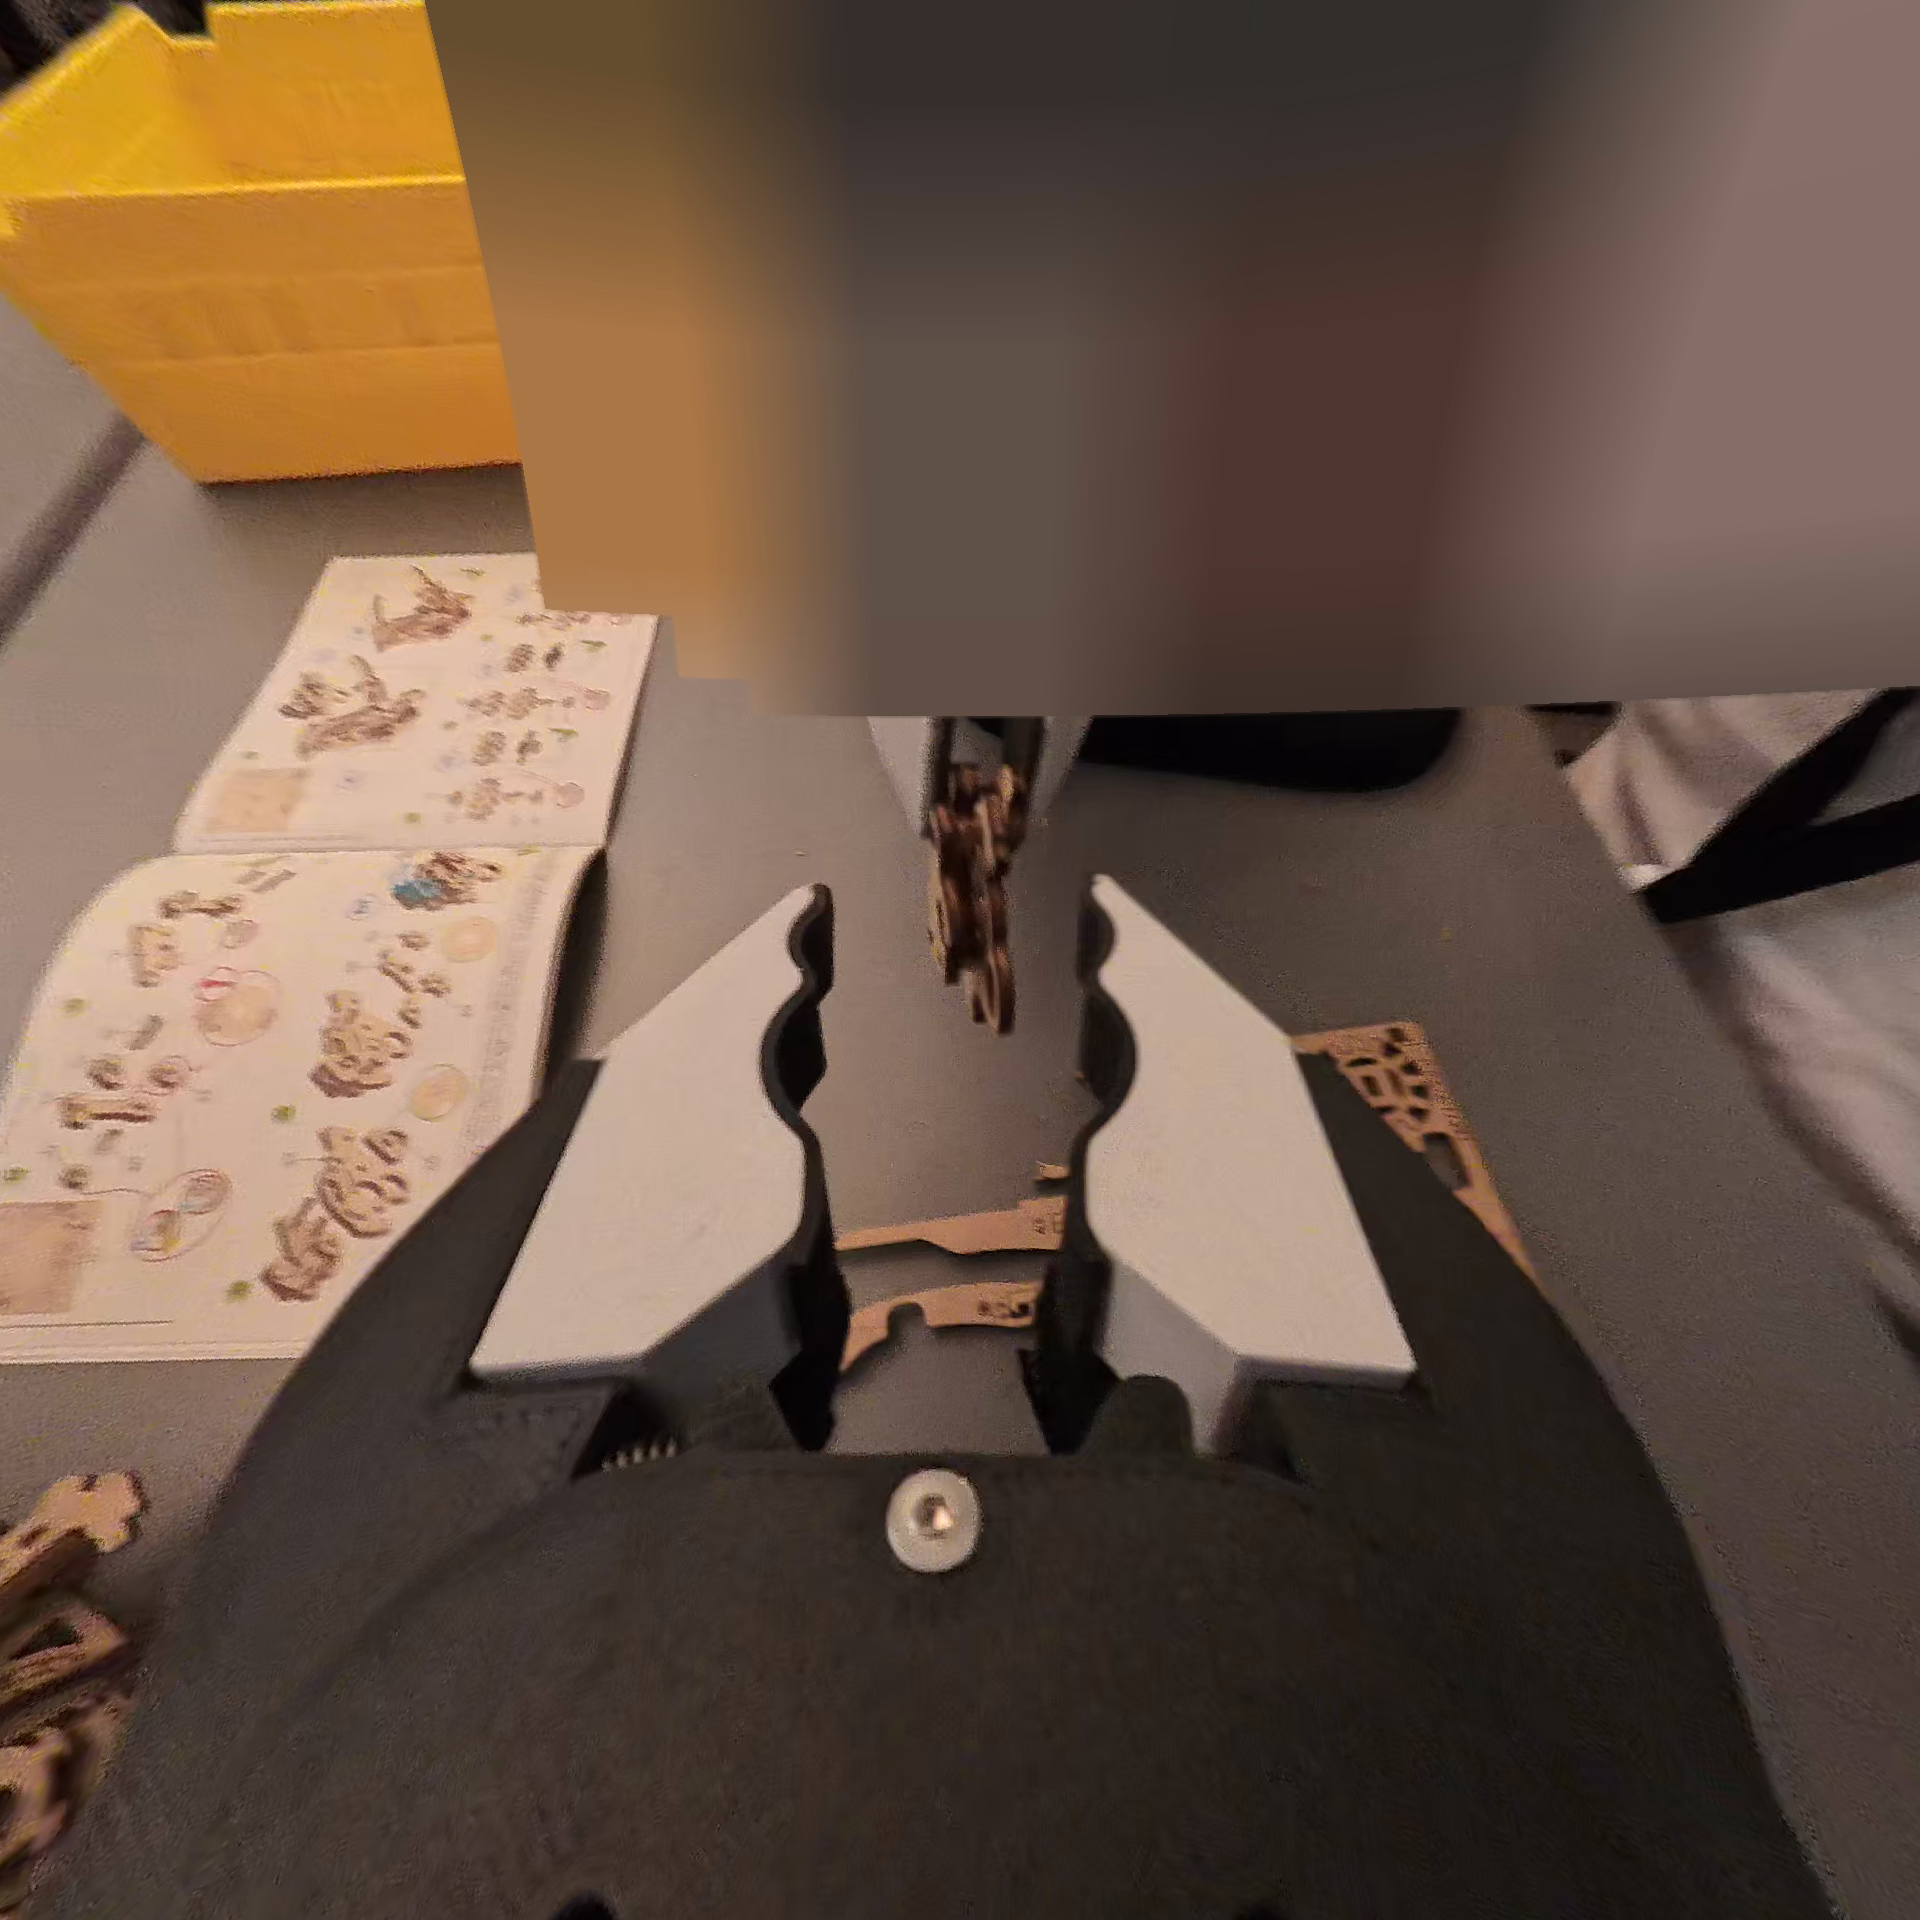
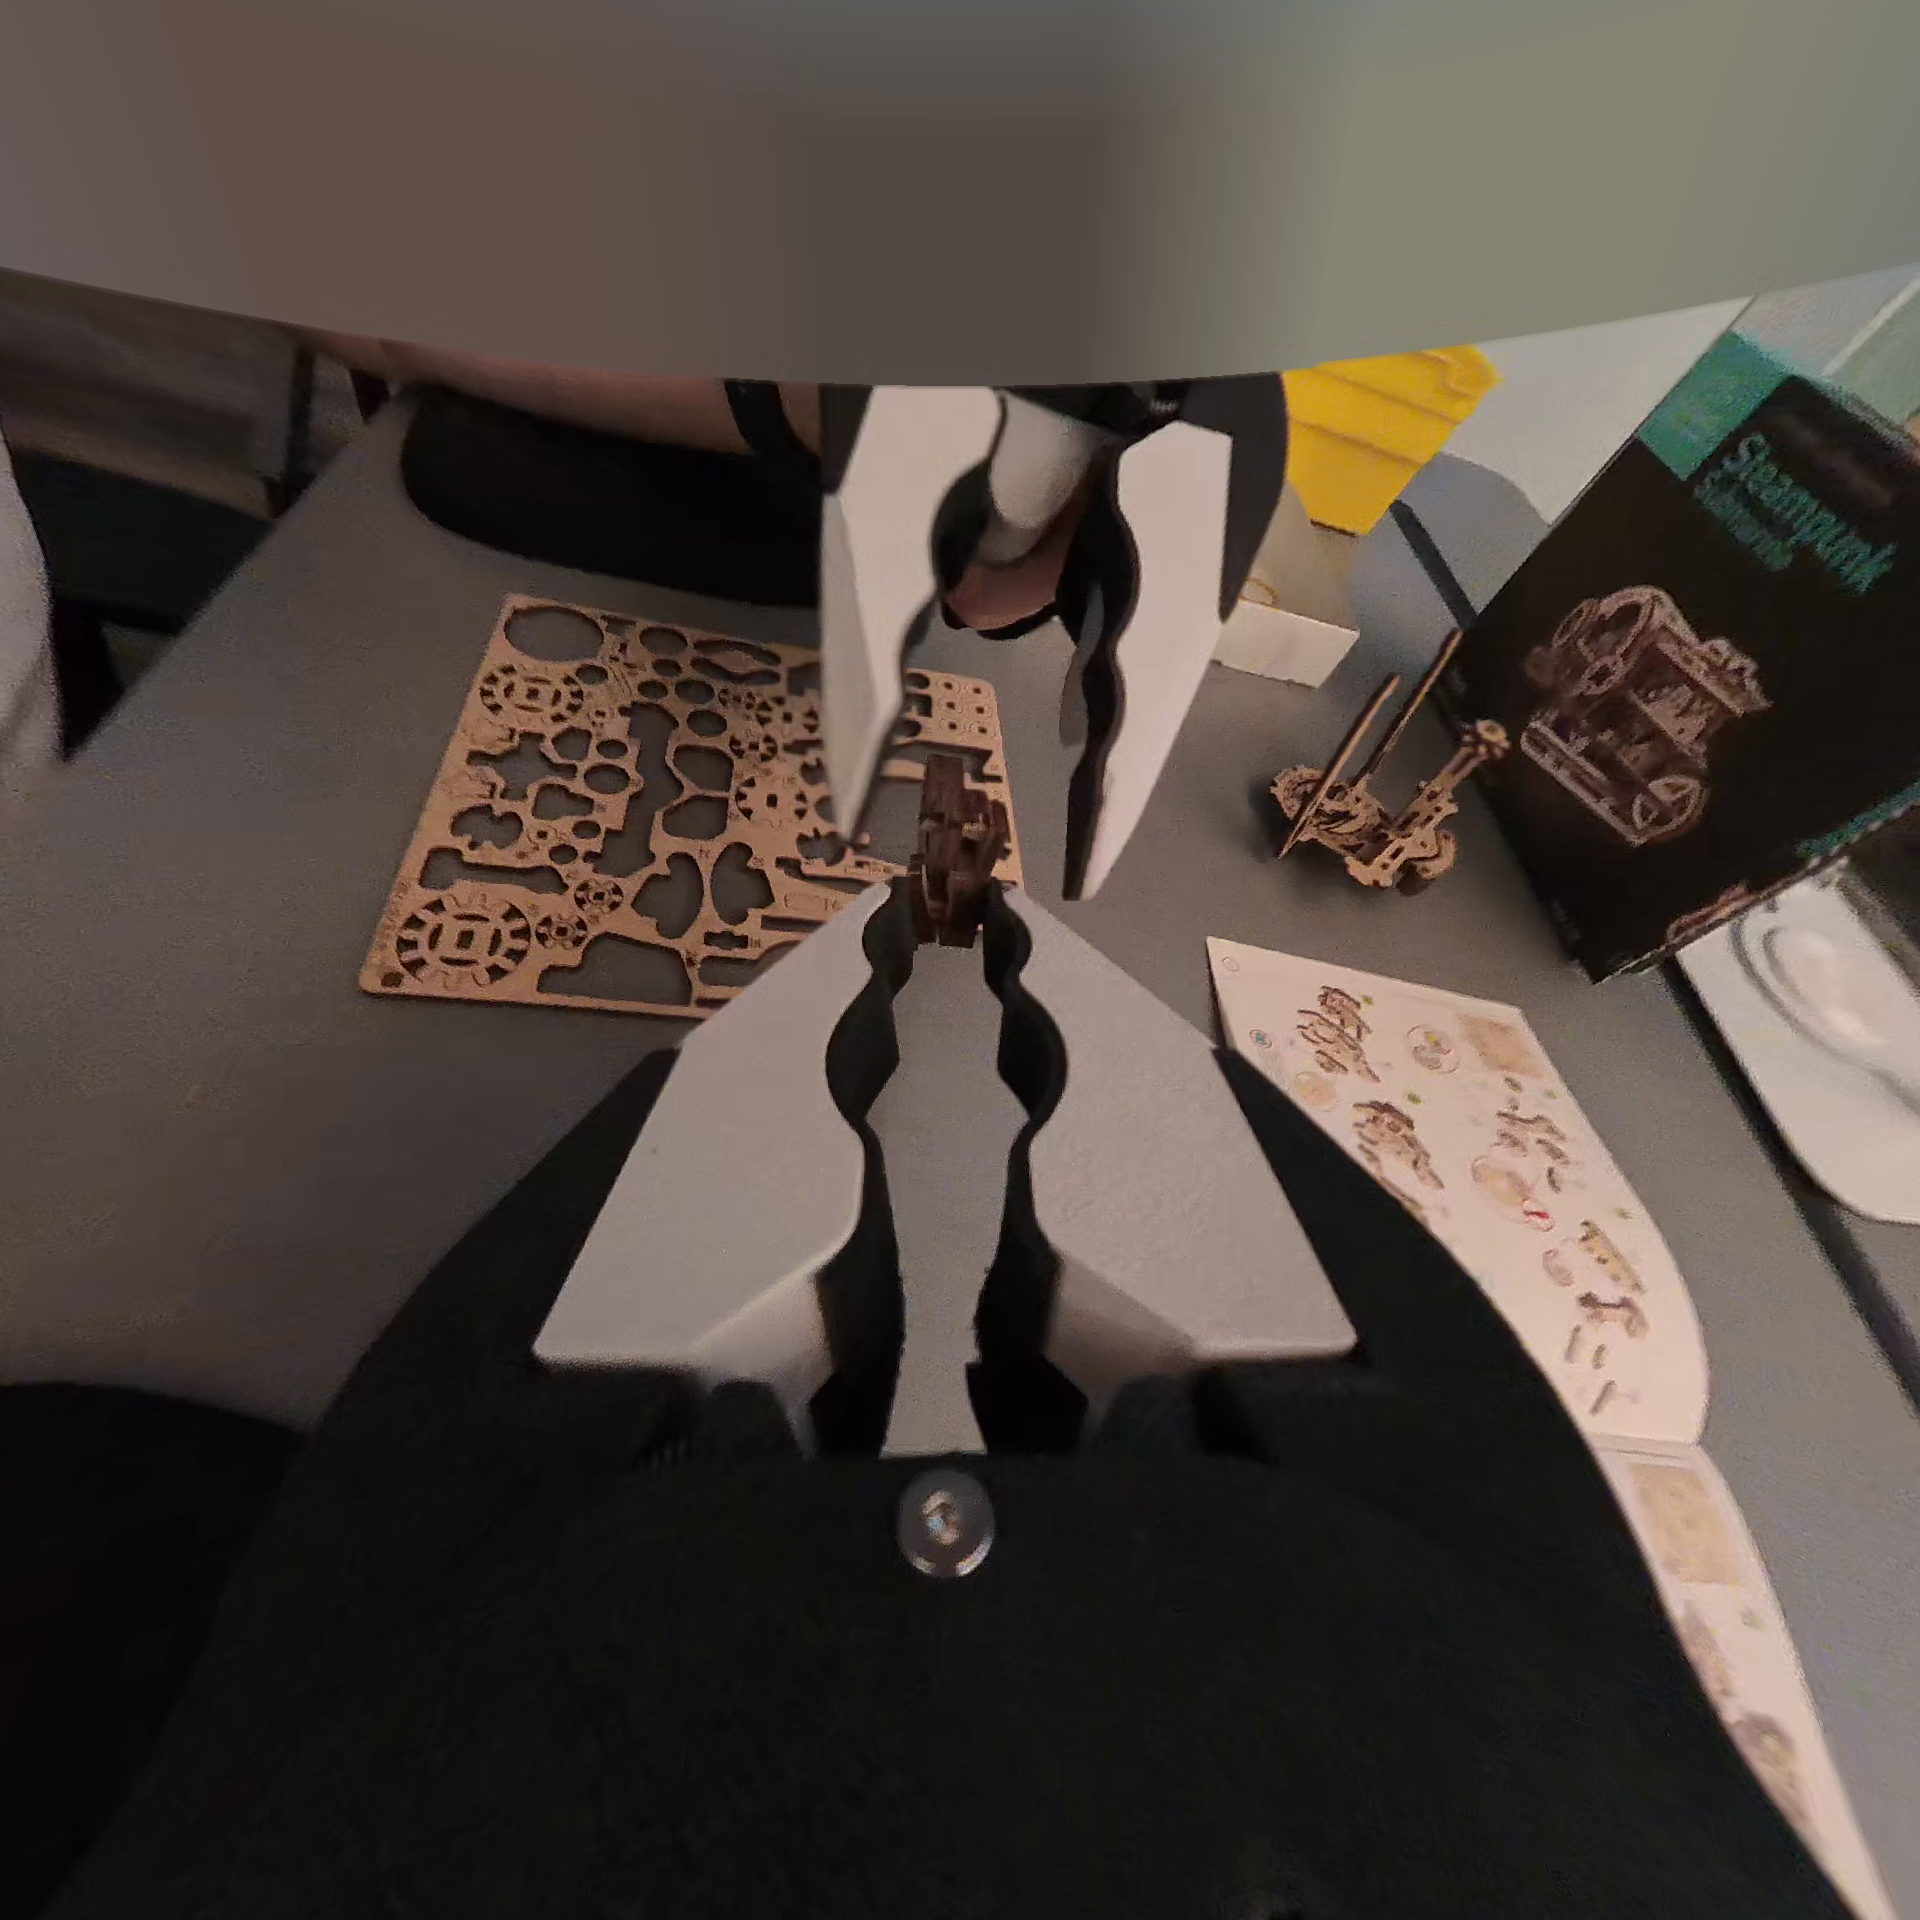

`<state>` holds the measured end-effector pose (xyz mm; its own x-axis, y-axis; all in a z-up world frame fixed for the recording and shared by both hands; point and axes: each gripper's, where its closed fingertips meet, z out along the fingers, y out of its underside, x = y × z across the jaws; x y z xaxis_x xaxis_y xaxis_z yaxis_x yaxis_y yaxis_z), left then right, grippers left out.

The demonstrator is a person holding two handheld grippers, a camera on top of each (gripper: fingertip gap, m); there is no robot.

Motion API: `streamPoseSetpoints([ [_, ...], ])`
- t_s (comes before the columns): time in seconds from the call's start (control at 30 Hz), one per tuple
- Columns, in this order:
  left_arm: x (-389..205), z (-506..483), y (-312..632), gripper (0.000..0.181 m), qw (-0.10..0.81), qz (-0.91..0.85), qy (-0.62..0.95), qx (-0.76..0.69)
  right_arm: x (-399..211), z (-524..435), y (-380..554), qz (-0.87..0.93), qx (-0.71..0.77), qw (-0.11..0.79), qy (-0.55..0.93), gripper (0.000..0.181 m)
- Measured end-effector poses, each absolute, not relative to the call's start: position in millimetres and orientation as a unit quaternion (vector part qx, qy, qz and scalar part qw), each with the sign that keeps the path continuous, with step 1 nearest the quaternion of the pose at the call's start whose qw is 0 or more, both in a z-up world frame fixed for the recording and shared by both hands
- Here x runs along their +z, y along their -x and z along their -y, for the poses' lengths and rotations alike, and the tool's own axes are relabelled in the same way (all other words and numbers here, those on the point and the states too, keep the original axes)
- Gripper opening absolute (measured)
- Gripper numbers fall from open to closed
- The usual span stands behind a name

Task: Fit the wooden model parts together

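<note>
Fingers of my right gripper (image 2: 948, 894) pinch the small wooden piece (image 2: 951, 868) above the cutout sheet (image 2: 582, 800); my left gripper (image 1: 956, 904) is spread, empty.

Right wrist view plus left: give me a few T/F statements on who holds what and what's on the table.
1. The right gripper is shut on the small wooden assembly. True.
2. The left gripper also grips a wooden part. False: its fingers stand apart with nothing between them.
3. The wooden parts sheet lies flat on the table with many pieces already punched out. True.
4. The instruction booklet is closed. False: it lies open, printed pages up.
5. A partly built wooden model stands beside the dark product box. True.
6. The yellow bin is upside down. False: it sits upright, open at the top.
</note>
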<state>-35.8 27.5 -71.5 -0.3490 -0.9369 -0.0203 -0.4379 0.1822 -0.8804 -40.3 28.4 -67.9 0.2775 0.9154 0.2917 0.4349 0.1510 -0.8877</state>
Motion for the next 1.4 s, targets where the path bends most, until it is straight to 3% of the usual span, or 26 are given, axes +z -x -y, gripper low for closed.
streamPoseSetpoints([
  [0.07, -71, -23, 33, 0.023, 0.325, -0.721, 0.463, -0.400, -71, -29, 44, 0.570, 0.200, 0.528, 0.597, 0.011],
  [0.13, -74, -23, 34, 0.016, 0.335, -0.734, 0.453, -0.379, -74, -31, 44, 0.575, 0.179, 0.533, 0.594, 0.011],
  [0.97, -88, -20, 37, 0.015, 0.361, -0.776, 0.413, -0.311, -86, -27, 47, 0.575, 0.197, 0.502, 0.615, 0.011],
  [1.17, -86, -25, 34, 0.015, 0.363, -0.763, 0.431, -0.317, -81, -27, 47, 0.548, 0.241, 0.493, 0.631, 0.020],
  [1.33, -76, -27, 33, 0.015, 0.384, -0.748, 0.427, -0.334, -73, -34, 40, 0.532, 0.230, 0.518, 0.630, 0.016],
  [1.4, -66, -25, 33, 0.015, 0.391, -0.731, 0.423, -0.365, -67, -38, 32, 0.528, 0.215, 0.538, 0.621, 0.026],
])
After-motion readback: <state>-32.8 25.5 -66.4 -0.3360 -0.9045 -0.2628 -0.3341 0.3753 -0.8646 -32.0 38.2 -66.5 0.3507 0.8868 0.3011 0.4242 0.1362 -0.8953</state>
